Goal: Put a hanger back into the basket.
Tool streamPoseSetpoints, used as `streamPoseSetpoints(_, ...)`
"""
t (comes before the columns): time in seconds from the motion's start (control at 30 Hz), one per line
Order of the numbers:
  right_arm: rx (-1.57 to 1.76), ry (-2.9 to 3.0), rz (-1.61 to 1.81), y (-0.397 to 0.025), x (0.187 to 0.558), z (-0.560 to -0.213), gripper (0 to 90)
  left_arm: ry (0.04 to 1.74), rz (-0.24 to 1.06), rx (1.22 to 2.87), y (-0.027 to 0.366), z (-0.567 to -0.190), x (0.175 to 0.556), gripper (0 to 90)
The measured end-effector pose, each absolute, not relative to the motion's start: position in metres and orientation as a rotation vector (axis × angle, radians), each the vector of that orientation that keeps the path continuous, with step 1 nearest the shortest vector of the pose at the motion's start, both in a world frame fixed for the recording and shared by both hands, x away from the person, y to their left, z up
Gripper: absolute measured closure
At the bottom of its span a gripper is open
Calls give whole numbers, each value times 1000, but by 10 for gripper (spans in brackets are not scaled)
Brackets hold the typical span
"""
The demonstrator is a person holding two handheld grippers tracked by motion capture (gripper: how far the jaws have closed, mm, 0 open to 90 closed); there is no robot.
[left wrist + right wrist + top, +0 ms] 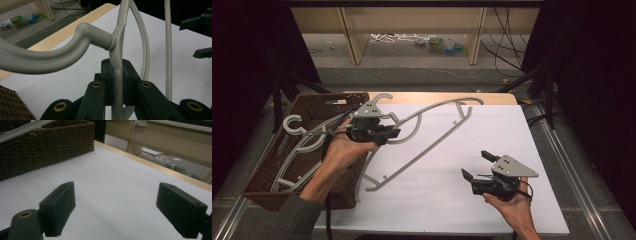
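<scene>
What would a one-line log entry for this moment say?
left claw: shut on grey hanger near its hook | right claw: open, above white table | wicker basket: more hangers inside

Left claw (388, 131) clamped tight; right claw (475, 165) wide open, low.

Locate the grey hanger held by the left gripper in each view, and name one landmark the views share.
High view: grey hanger, centre, across the white table.
Left gripper view: centre, clamped between the jaws.
Right gripper view: cannot tell; a grey bar crosses the top left corner.
Shared landmark: brown wicker basket.
</scene>
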State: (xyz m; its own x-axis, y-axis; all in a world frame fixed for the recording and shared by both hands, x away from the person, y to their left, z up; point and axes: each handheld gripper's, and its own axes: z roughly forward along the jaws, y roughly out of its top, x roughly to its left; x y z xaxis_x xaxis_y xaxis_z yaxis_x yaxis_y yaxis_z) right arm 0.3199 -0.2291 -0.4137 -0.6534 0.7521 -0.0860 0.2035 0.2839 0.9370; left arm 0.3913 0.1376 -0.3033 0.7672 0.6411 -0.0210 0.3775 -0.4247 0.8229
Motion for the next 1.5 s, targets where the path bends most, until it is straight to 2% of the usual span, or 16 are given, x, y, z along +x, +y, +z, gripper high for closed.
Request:
streamPoseSetpoints(0.03, 852, 2032, 1368, -229, 320, -414, 166, 758, 369, 2062, 138, -300, 392, 822)
streamPoseSetpoints(0.07, 852, 2026, 1371, -229, 319, -415, 166, 658, 421, 2100, 142, -295, 397, 822)
streamPoseSetpoints(0.13, 852, 2028, 1368, -229, 319, -416, 166, 746, 391, 2060, 141, -289, 389, 822)
streamPoseSetpoints(0.23, 852, 2040, 1367, -230, 317, -416, 167, 751, 388, 2048, 151, -279, 387, 822)
streamPoseSetpoints(0.5, 853, 2033, 1371, -230, 315, -418, 167, 804, 500, 2043, 193, -257, 387, 822)
streamPoseSetpoints(0.93, 851, 2056, 1367, -229, 315, -419, 167, 950, 626, 2063, 253, -258, 396, 822)
streamPoseSetpoints(1.5, 846, 2061, 1368, -228, 315, -419, 167, 1017, 792, 2063, 306, -271, 409, 822)
